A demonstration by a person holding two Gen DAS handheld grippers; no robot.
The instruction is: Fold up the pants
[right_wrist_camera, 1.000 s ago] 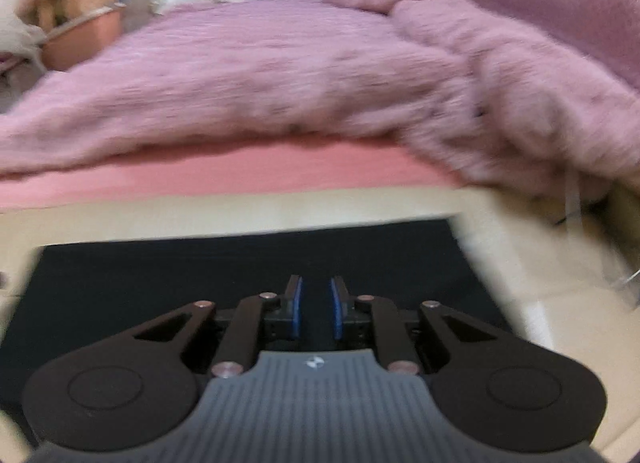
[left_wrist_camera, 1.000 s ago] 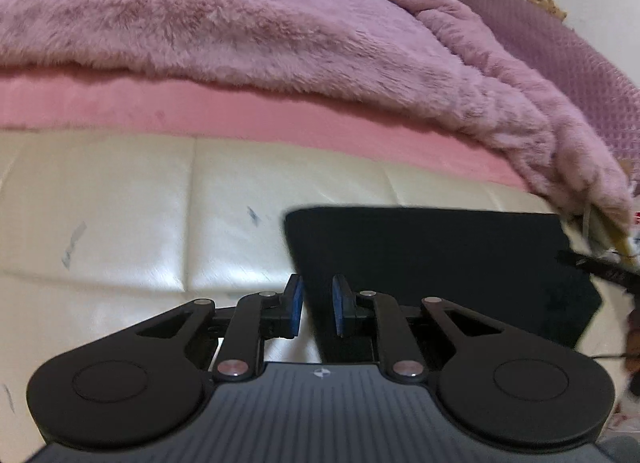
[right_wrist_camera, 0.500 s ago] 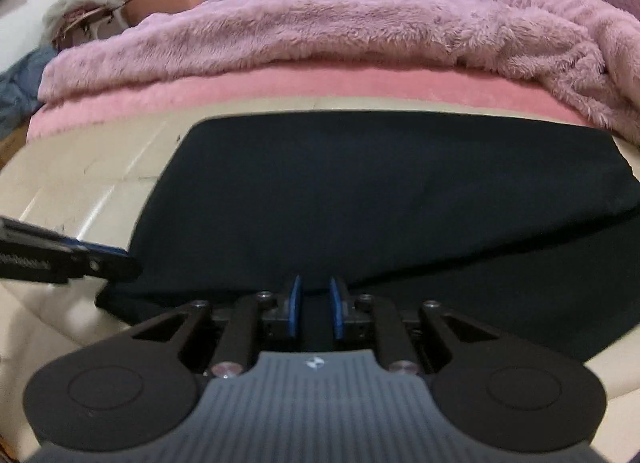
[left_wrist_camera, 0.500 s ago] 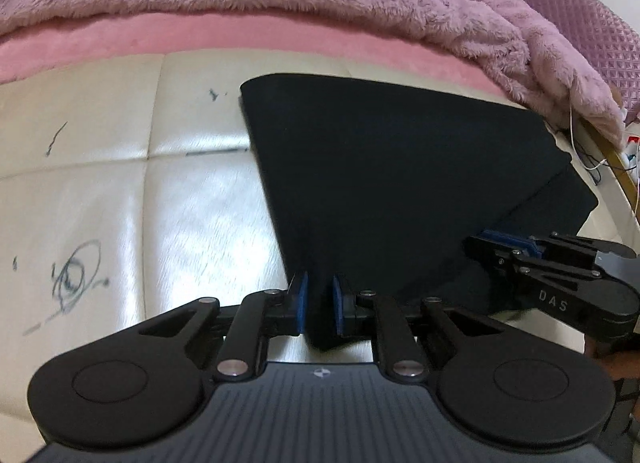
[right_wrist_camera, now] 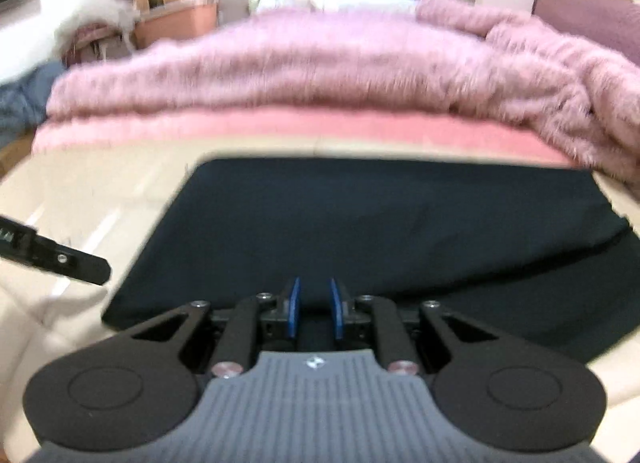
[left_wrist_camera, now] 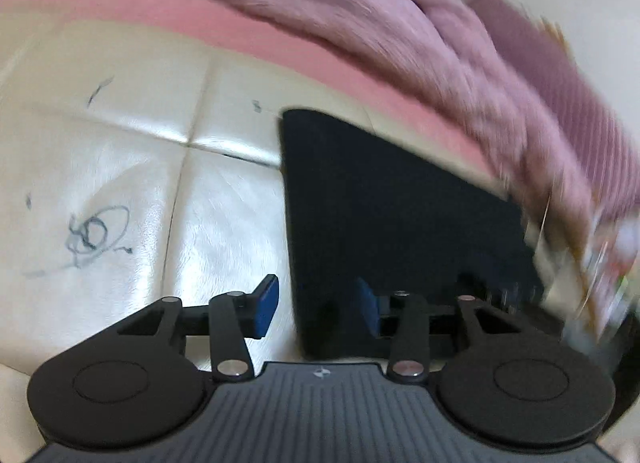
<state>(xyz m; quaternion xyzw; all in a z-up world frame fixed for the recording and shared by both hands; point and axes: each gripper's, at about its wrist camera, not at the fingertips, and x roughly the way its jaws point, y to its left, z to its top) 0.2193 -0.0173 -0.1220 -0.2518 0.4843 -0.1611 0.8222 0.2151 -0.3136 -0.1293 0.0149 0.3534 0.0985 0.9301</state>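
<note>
The black pants lie folded flat on a cream padded surface; they also show in the right wrist view. My left gripper is open and empty, straddling the pants' near left corner just above the cloth. My right gripper sits over the near edge of the pants with its jaws close together and black cloth between the pads. The left gripper's finger shows at the left of the right wrist view.
A fluffy pink blanket on a pink sheet lies beyond the pants. Pen scribbles mark the cream surface. Boxes and clutter stand at the far left. A mauve cushion sits far right.
My left gripper has opened and let go of the pants' corner. The folded pants have settled flat. Both views are blurred by motion.
</note>
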